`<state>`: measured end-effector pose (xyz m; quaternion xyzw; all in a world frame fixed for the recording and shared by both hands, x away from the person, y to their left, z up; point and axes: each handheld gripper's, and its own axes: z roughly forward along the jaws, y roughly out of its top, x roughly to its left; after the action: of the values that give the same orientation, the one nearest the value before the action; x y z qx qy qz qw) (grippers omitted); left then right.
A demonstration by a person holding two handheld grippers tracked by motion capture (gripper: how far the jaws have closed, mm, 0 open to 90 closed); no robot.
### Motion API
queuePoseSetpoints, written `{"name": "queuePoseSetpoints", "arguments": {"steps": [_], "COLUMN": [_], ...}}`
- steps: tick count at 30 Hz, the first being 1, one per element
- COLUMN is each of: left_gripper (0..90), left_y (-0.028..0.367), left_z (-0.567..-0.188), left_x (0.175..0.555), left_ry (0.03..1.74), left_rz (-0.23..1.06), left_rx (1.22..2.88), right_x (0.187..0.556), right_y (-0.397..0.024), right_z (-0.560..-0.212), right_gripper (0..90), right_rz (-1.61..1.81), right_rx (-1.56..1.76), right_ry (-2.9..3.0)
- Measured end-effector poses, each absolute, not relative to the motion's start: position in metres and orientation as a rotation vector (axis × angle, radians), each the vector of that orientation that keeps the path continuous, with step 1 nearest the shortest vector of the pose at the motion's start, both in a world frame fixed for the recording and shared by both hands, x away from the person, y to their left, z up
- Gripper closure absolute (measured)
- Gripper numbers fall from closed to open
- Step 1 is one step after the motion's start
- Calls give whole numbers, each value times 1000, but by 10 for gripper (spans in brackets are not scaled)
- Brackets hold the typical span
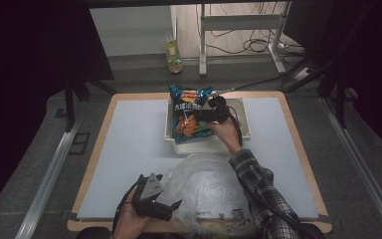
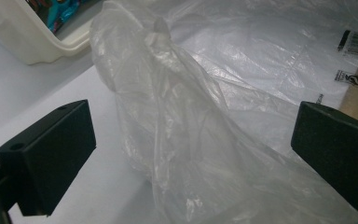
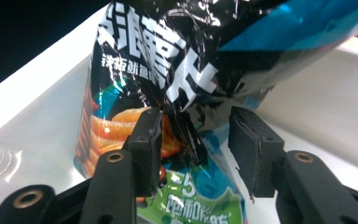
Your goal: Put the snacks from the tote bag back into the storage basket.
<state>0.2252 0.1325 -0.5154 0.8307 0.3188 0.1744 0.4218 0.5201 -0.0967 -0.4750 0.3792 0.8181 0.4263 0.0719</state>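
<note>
Right gripper (image 1: 210,115): over the white bin (image 1: 244,130), jaws pointing at the chip bag (image 1: 190,119). In the right gripper view the jaws stand partly apart with a crumpled fold of the chip bag (image 3: 186,70) between them; the left pad lies against the foil, the right pad stands clear of it, so nothing is clamped.

Chip bag: blue and black, orange chips printed on it, leaning in the bin directly ahead of the right gripper, its top above the bin's far rim.

Left gripper (image 1: 161,208): at the near table edge, held in a hand (image 1: 128,221), grey plate on top. Its jaws stand wide apart; the clear plastic bag (image 2: 191,121) rises between them, touching neither pad.

Plastic bag (image 1: 206,191): crumpled, just beside and ahead of the left gripper, near the right forearm's plaid sleeve (image 1: 258,189).

Bin (image 2: 32,39): beyond the left gripper, past the plastic bag.
</note>
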Motion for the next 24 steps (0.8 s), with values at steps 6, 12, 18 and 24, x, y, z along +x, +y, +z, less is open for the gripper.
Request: {"name": "queuePoseSetpoints", "arguments": {"steps": [6, 12, 18, 24], "left_gripper": [0, 0, 0, 0], "left_y": [132, 133, 133, 134], "left_z": [-516, -515, -515, -515], "left_x": [225, 225, 225, 226], "left_ry": [806, 808, 807, 812], "left_rz": [438, 435, 434, 430], "left_rx": [2081, 2069, 2067, 2061], "right_x": [518, 516, 513, 509], "right_y": [-96, -97, -96, -97], "right_z": [-475, -473, -470, -465], "right_gripper": [472, 427, 384, 356], "right_rz": [1266, 1260, 1256, 1249], "right_rx": [1118, 1112, 1103, 1074], "right_ry": [2461, 2464, 2481, 2483]}}
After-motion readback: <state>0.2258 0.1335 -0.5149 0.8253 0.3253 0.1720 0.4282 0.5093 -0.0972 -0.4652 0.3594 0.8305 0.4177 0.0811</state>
